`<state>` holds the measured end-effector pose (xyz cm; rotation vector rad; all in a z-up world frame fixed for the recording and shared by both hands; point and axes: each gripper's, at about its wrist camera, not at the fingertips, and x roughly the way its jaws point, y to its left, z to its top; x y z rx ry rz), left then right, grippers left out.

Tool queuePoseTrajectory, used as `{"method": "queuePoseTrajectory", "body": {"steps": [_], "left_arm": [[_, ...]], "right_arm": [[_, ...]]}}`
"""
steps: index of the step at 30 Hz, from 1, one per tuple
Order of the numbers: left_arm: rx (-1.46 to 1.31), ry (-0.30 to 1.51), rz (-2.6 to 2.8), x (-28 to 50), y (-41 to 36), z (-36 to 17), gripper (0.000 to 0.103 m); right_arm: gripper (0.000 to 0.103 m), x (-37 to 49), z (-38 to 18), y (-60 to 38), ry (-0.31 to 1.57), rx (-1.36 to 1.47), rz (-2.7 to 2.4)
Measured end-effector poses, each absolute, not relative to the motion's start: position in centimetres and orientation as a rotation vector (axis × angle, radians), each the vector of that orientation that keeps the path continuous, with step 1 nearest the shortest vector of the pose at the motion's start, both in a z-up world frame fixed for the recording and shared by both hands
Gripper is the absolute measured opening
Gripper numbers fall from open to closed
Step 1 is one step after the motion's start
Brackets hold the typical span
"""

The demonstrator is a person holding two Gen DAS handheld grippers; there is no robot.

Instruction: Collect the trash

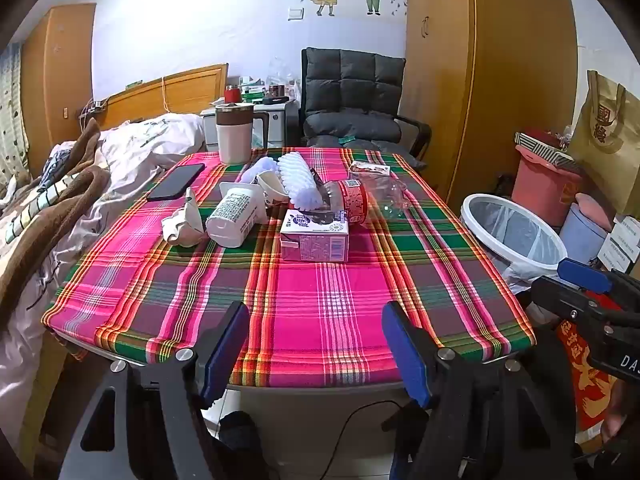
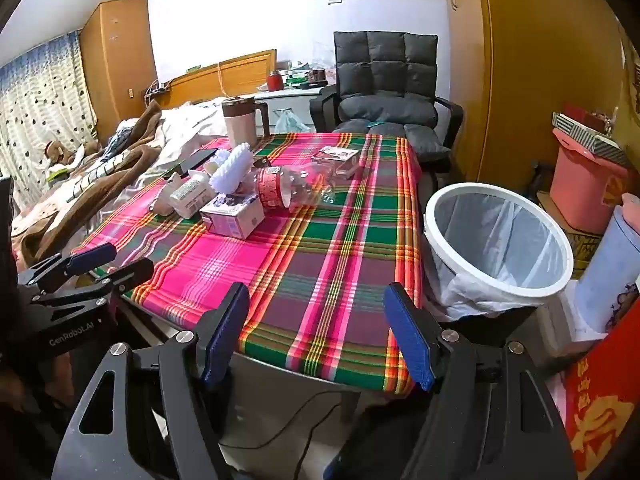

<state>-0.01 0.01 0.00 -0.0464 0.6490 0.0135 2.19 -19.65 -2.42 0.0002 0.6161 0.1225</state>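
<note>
While both tools hang short of the near edge, the scene reads as follows, largest item first.

Desk (image 1: pixel 320 320): covered by a pink, green and red plaid cloth; the trash sits in a cluster on its far half.
Trash bin (image 2: pixel 440 216): round, white-rimmed, lined with a clear bag; stands on the floor just beside the desk's right edge.
Left hand-held gripper (image 1: pixel 314 346): blue-padded fingers spread wide with nothing between them, at the near edge of the desk.
Right hand-held gripper (image 2: pixel 316 334): fingers likewise parted and holding nothing, over the near right corner of the desk, near the bin.
Plastic bottle (image 1: pixel 360 198): clear and crumpled, red label, lying on its side behind the carton.
Foam net sleeve (image 1: pixel 300 180): white, ribbed, lying at the back of the cluster against the bottle.
Milk carton (image 1: pixel 314 240): small pink-and-white box, lying flat, nearest item of the cluster.
White cup (image 1: pixel 234 216): printed paper container tipped on its side, just left of the carton.
Crumpled tissue (image 1: pixel 184 224): off-white wad, touching the cup's left side.
Small packet (image 1: pixel 370 169): flat, clear-wrapped with red print, apart at the far right of the cluster.
Mug (image 1: pixel 234 134): tall, cream with brown band, upright at the far left corner.
Phone (image 1: pixel 176 182): dark, flat, near the left edge.
</note>
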Motion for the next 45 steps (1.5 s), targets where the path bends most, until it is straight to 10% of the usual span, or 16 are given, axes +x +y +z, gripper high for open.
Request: {"method": "queuePoseTrajectory", "body": {"steps": [45], "left_arm": [[-0.066, 0.666, 0.01, 0.12, 0.45, 0.05, 0.068]], "right_arm": [[0.071, 2.36, -2.61, -19.57, 0.624, -0.006, 0.12]]}}
